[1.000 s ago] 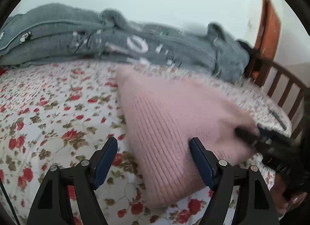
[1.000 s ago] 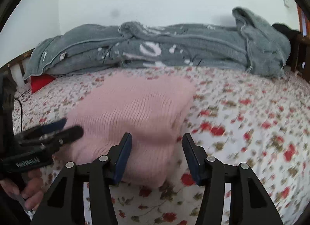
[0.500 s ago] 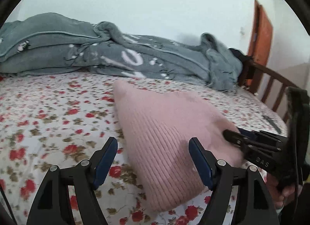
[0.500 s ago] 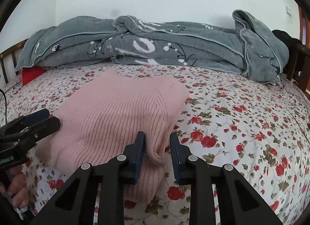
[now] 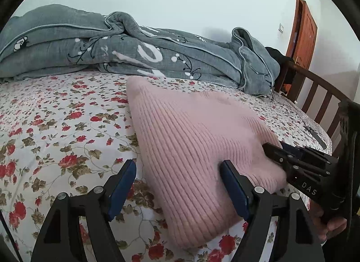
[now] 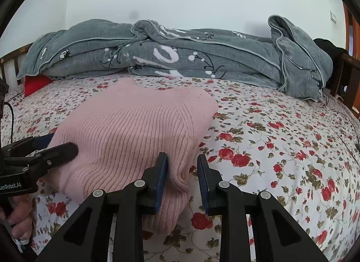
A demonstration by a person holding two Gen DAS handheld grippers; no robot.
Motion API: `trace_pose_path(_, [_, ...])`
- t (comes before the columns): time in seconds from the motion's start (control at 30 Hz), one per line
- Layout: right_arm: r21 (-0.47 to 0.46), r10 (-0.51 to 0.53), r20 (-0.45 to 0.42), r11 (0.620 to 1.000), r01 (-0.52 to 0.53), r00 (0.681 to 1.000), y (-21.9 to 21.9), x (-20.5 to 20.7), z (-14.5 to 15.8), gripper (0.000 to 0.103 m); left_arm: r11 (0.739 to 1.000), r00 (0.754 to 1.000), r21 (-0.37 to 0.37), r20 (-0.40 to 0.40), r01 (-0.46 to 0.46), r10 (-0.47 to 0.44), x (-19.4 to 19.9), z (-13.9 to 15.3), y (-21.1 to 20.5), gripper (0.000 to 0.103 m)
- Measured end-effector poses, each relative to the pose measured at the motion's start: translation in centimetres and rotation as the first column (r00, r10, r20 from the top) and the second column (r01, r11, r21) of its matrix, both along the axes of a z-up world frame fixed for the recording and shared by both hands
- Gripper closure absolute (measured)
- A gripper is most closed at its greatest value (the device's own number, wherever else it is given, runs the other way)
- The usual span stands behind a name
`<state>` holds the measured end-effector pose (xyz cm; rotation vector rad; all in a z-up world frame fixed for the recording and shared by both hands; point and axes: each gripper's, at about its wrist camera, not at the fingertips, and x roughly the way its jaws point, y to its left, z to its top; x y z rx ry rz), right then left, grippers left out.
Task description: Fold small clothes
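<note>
A folded pink ribbed knit garment [image 5: 193,140] lies on the floral bedsheet [image 5: 56,126]; it also shows in the right wrist view [image 6: 135,131]. My left gripper [image 5: 178,185] is open wide, its fingers either side of the garment's near left corner. My right gripper [image 6: 182,172] has its jaws close together around the garment's near right corner fold; I cannot tell whether they pinch it. Each gripper shows in the other's view: the right one [image 5: 279,151] at the garment's right edge, the left one [image 6: 56,147] at its left edge.
A heaped grey duvet [image 6: 180,57] runs along the back of the bed. A red cushion [image 6: 36,83] peeks out at the left. A wooden bed rail [image 5: 319,95] and a door [image 5: 303,34] are on the right. A dark flat object [image 5: 315,134] lies near the rail.
My right gripper's jaws have narrowed around the garment's near right corner. Both grippers have come lower and closer to the garment. The left gripper stays open.
</note>
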<state>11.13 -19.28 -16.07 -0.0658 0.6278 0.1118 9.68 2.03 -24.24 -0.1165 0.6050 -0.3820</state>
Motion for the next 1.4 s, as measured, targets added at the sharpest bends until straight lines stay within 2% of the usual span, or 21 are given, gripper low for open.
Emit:
trace_pose_path(0.23, [0.031, 0.002, -0.023, 1.000, -0.002, 1.000, -0.7, 0.0, -0.1, 0.076, 1.000, 1.000, -0.002, -0.015, -0.005, 0.005, -0.6, -1.1, 0.0, 0.026])
trace_pose_path(0.33, [0.052, 0.009, -0.048, 0.999, -0.006, 0.999, -1.3, -0.3, -0.2, 0.072, 1.000, 0.998, -0.024, -0.055, -0.012, 0.011, -0.3, -0.8, 0.6, 0.026])
trace_pose_path(0.4, [0.051, 0.015, -0.063, 0.999, -0.012, 0.998, -1.6, -0.6, -0.1, 0.072, 0.999, 0.996, -0.036, -0.089, -0.023, 0.020, 1.0, 0.9, 0.6, 0.026])
trace_pose_path(0.57, [0.089, 0.005, -0.113, 0.996, 0.005, 0.994, -2.5, -1.0, 0.8, 0.072, 0.997, 0.989, 0.023, -0.126, -0.079, 0.081, 0.4, 2.3, -0.1, 0.027])
trace_pose_path(0.63, [0.087, -0.001, -0.105, 0.996, 0.010, 0.994, -2.7, -1.8, 1.7, 0.072, 0.994, 0.986, 0.051, -0.130, -0.096, 0.102, -0.1, 3.3, -0.4, 0.028])
trace_pose_path(0.73, [0.073, -0.007, -0.081, 0.997, 0.013, 0.997, -3.0, -3.3, 2.9, 0.072, 0.989, 0.986, 0.094, -0.106, -0.118, 0.128, -1.4, 5.2, -0.6, 0.030])
trace_pose_path(1.0, [0.125, -0.036, -0.076, 0.991, 0.046, 0.996, -5.0, -6.3, 6.2, 0.066, 0.982, 0.986, 0.102, -0.032, -0.161, 0.165, -5.8, 10.3, -0.3, 0.030])
trace_pose_path(1.2, [0.109, -0.070, -0.067, 0.991, 0.077, 0.995, -6.1, -8.3, 8.7, 0.048, 0.975, 0.981, 0.106, 0.015, -0.196, 0.196, -8.6, 13.0, -0.2, 0.028])
trace_pose_path(1.4, [0.125, -0.086, -0.082, 0.988, 0.096, 0.993, -7.4, -10.1, 10.7, 0.037, 0.962, 0.970, 0.123, 0.047, -0.244, 0.240, -11.0, 15.0, -0.6, 0.026])
